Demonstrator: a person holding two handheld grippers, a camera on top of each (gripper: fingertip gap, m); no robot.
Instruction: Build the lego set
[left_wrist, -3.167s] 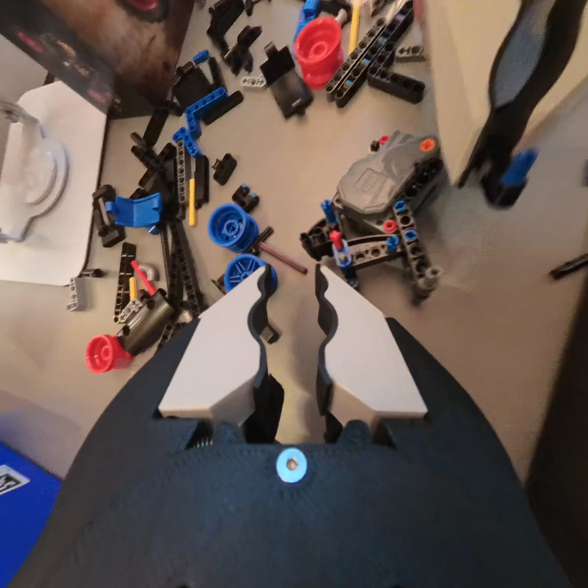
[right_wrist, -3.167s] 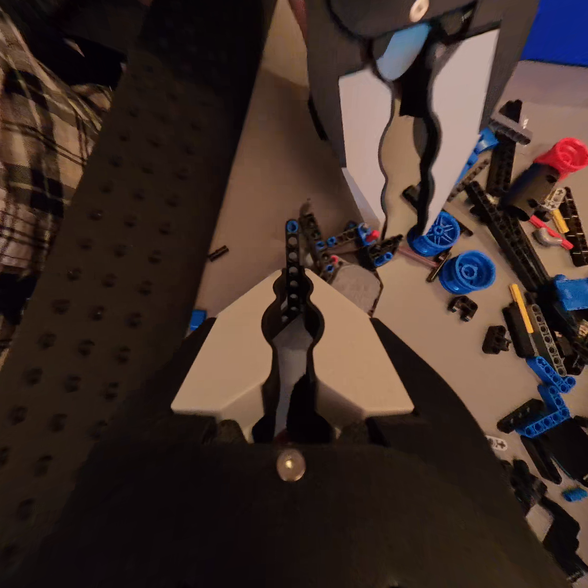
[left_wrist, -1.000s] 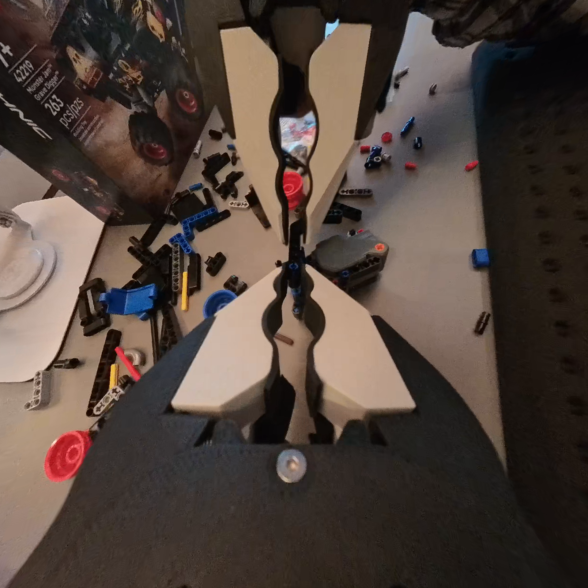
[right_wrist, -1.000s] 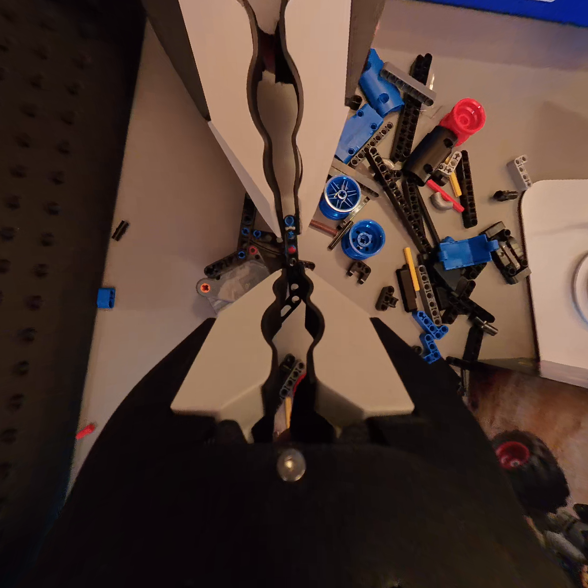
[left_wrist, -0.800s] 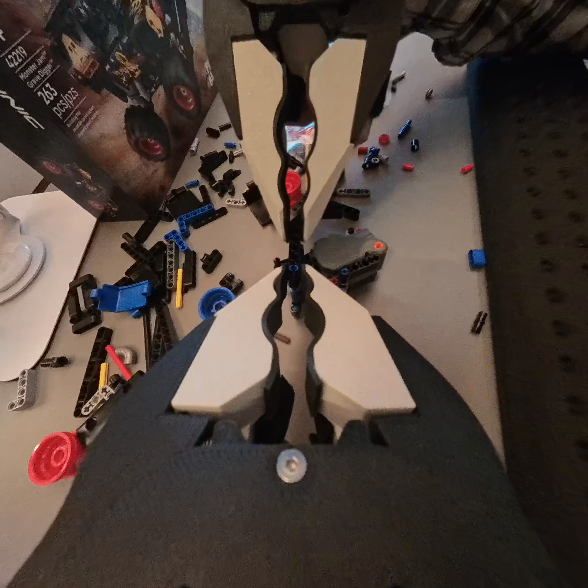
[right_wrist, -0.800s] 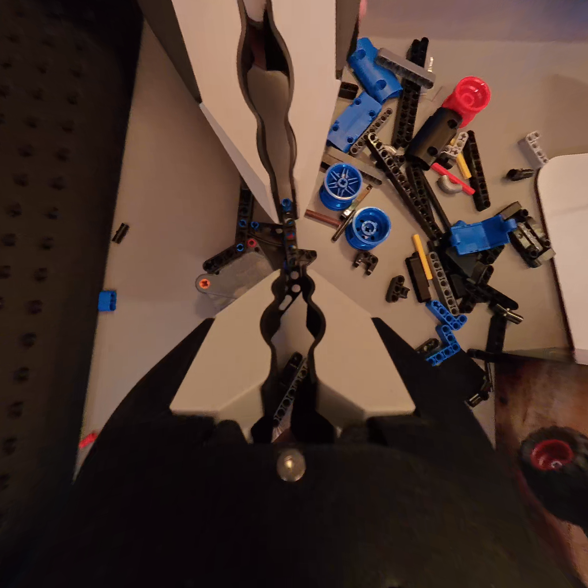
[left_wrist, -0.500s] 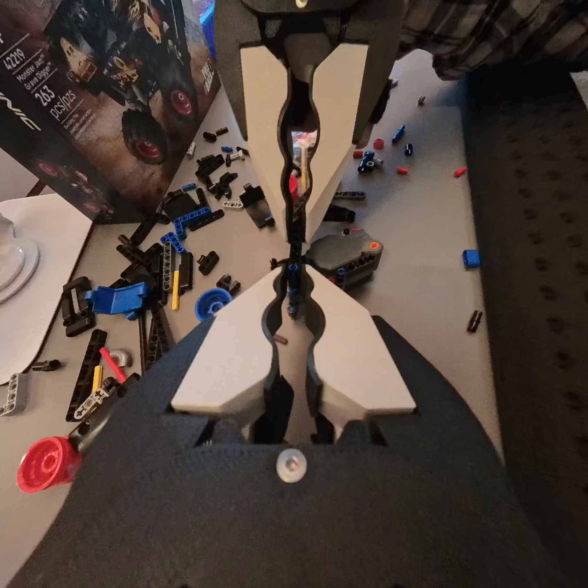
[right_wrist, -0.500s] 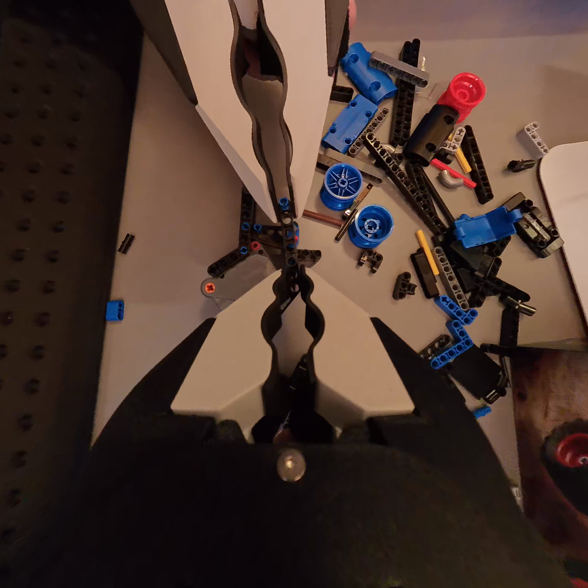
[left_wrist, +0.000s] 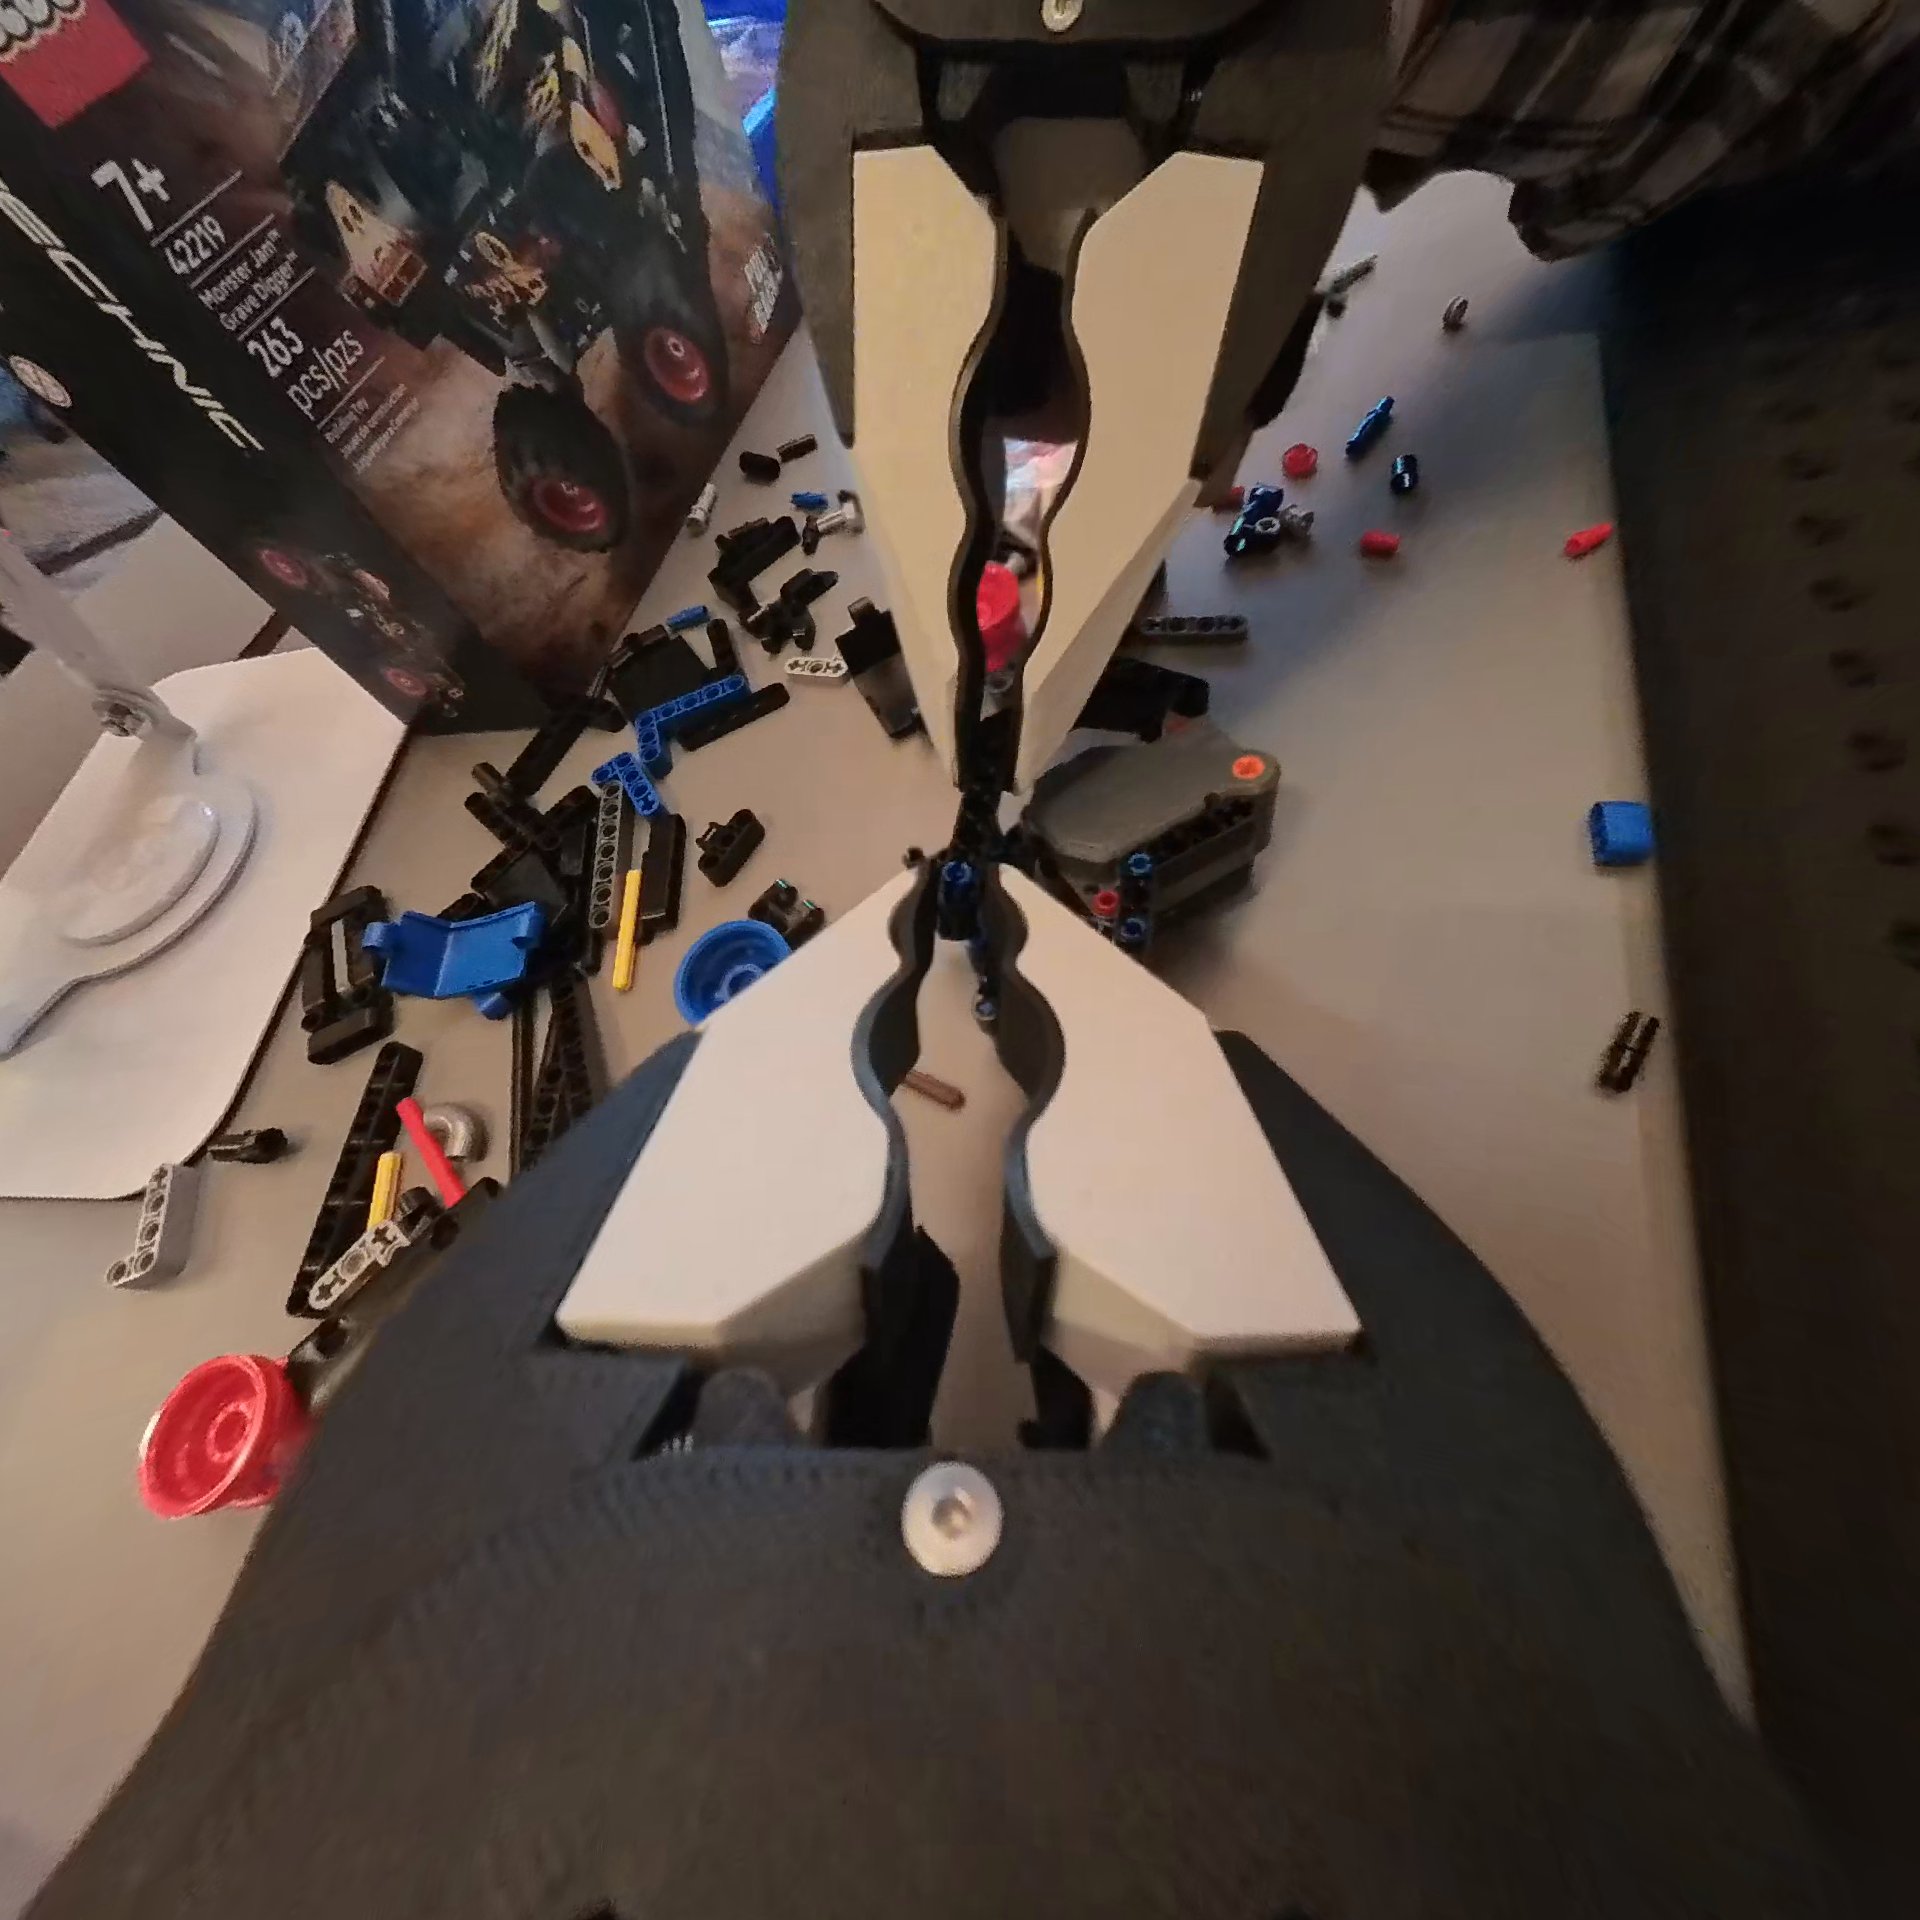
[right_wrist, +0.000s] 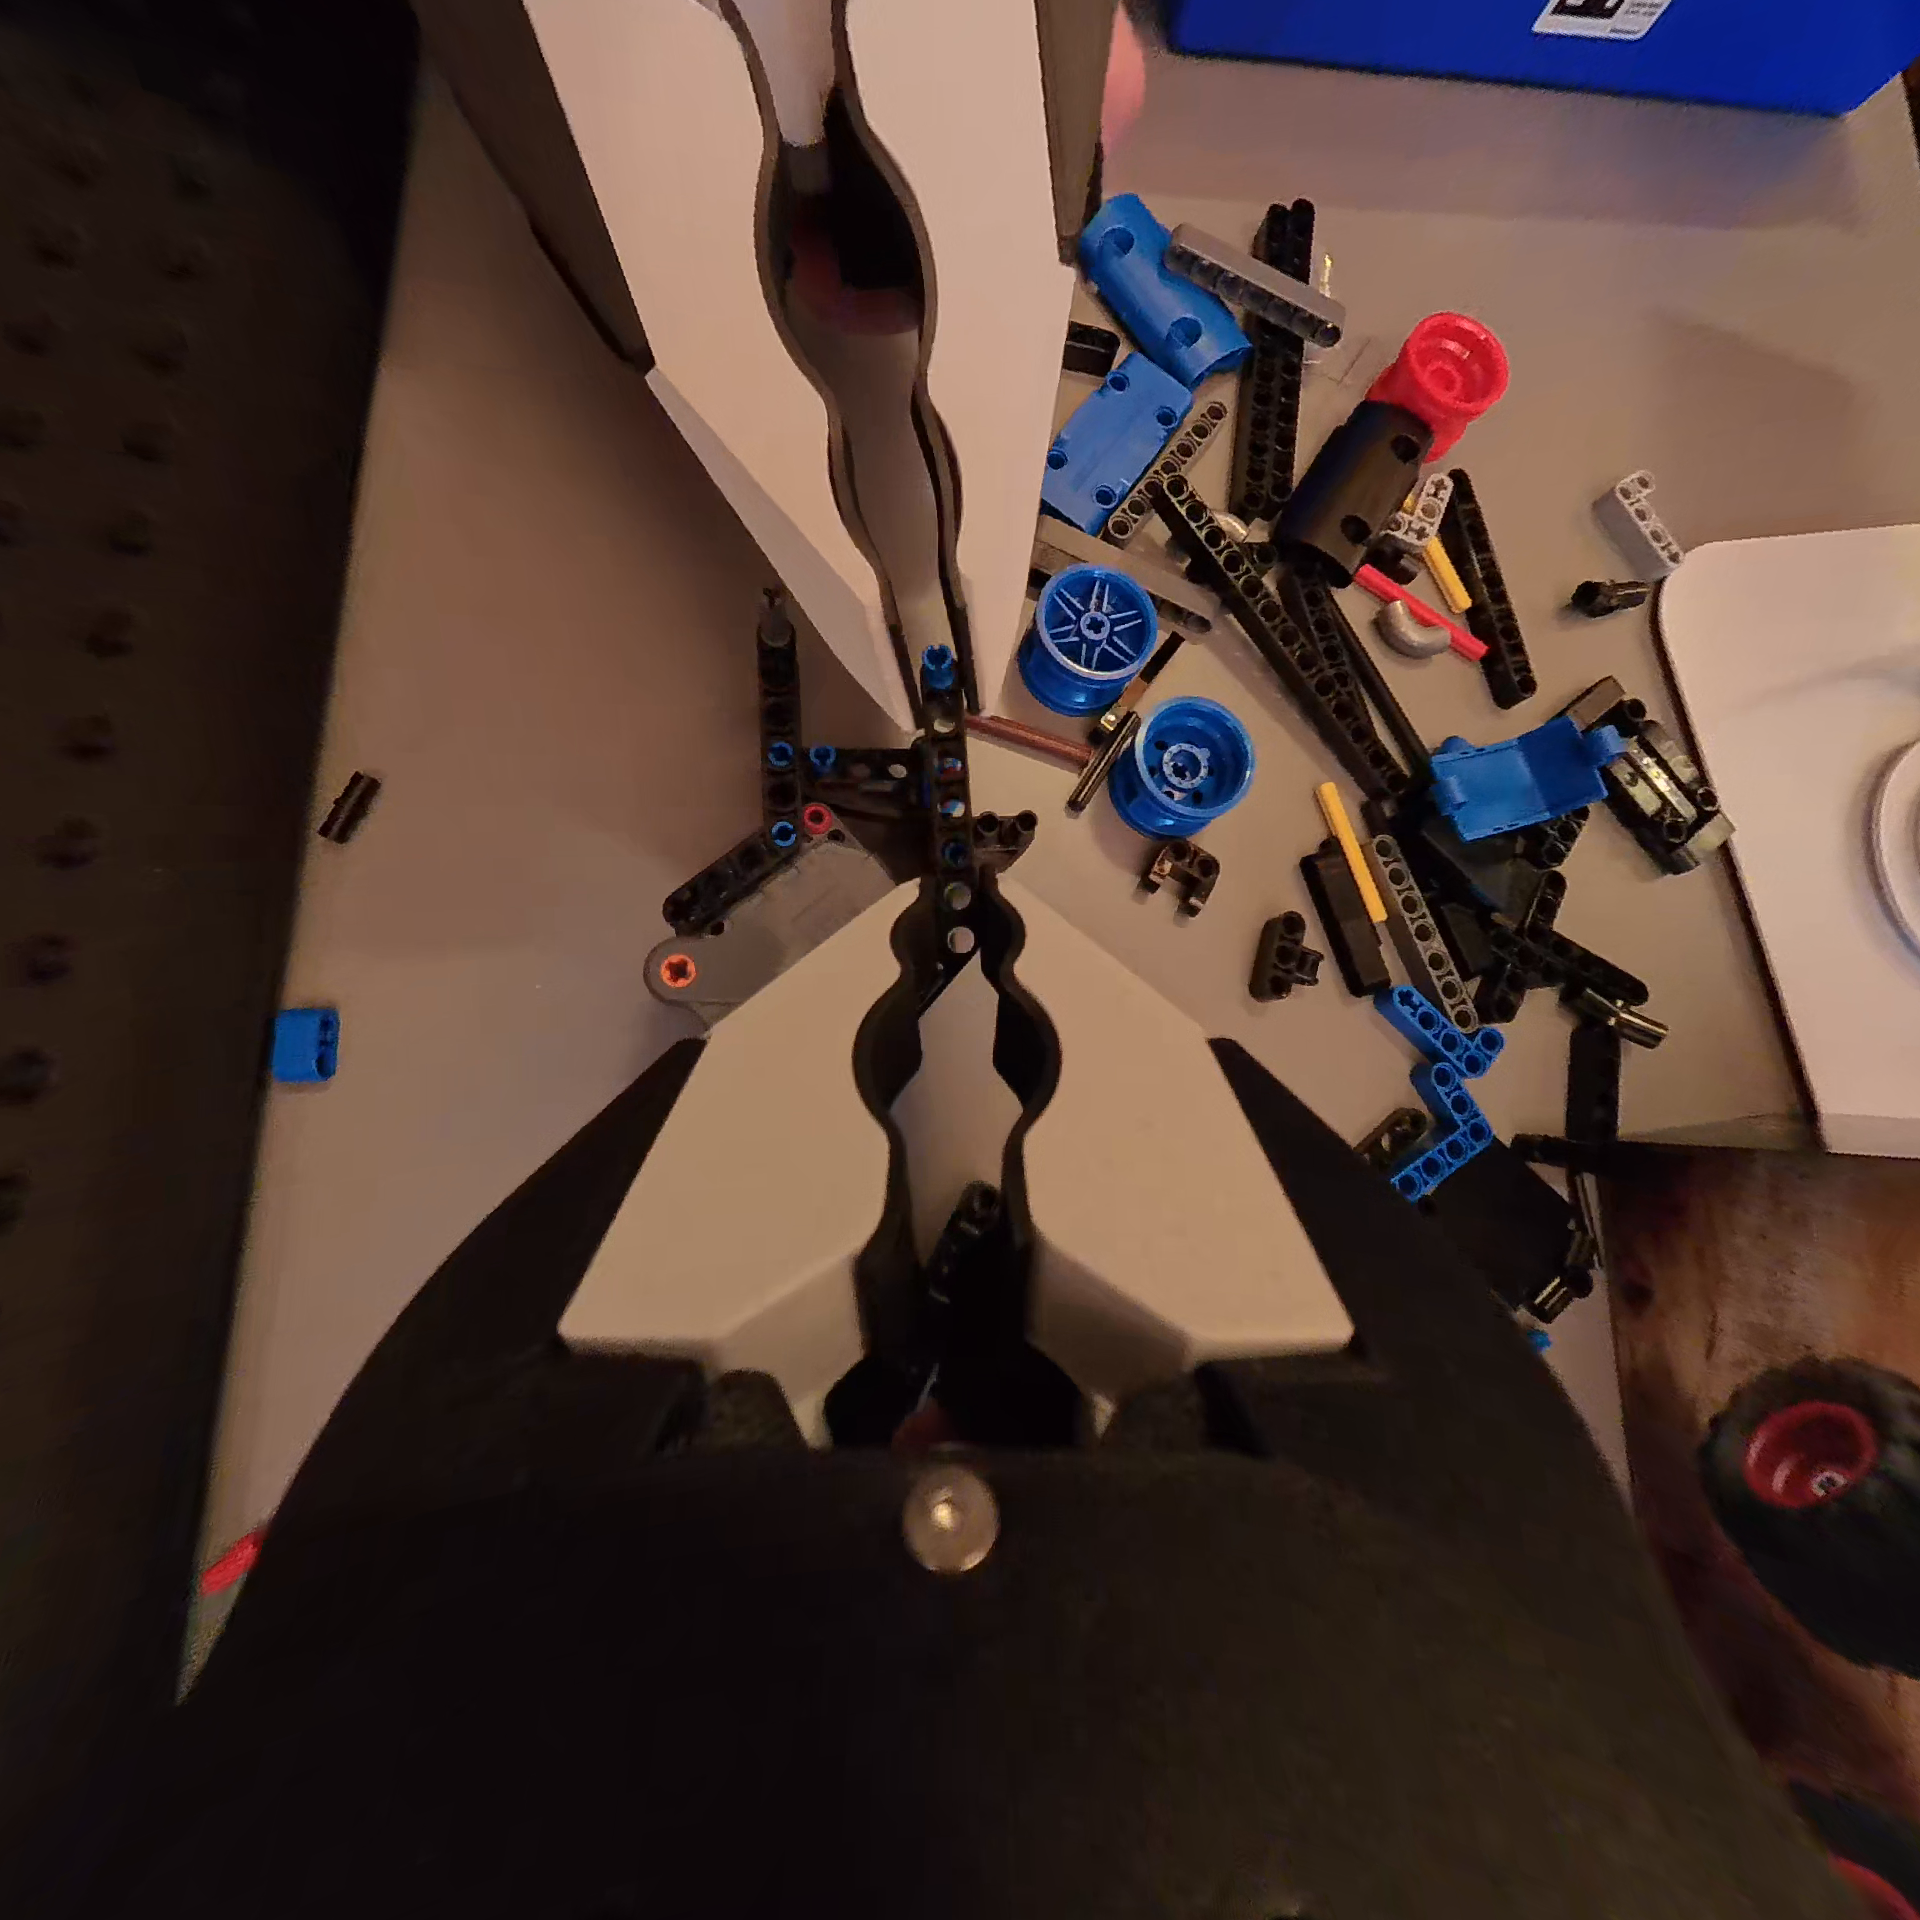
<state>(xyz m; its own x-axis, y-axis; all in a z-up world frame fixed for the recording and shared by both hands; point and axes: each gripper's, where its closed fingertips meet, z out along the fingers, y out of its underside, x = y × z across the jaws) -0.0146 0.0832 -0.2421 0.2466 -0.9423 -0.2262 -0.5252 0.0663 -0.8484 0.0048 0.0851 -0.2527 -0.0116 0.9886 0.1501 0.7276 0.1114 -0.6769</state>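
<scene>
Left gripper (left_wrist: 961, 894) is pinched at its tips on a short blue plastic pin (left_wrist: 954, 896); right gripper (right_wrist: 948, 902) is clamped on one end of a long black holed lego beam (right_wrist: 948, 821). The two claws meet tip to tip, beam held in the air between them, long axis running straight from one claw to the other. Key relation: pin sits at the beam's end nearest the left claw, so the left hand does the pushing and the right just braces. I'd judge the pin is being seated in an end hole; how deep it sits is hidden by the fingertips.

Under the beam, on the grey tabletop (right_wrist: 540, 582), lies the half-built grey-and-black chassis with an orange-centred hub (right_wrist: 769, 914).

In the left wrist view, going left to right: white flat stand base (left_wrist: 125, 894), the dark printed set box (left_wrist: 416, 343), scattered black and blue loose parts (left_wrist: 582, 862), then a dark studded mat (left_wrist: 1787, 831) at the right edge. Clearance is tight, claws almost touching
</scene>
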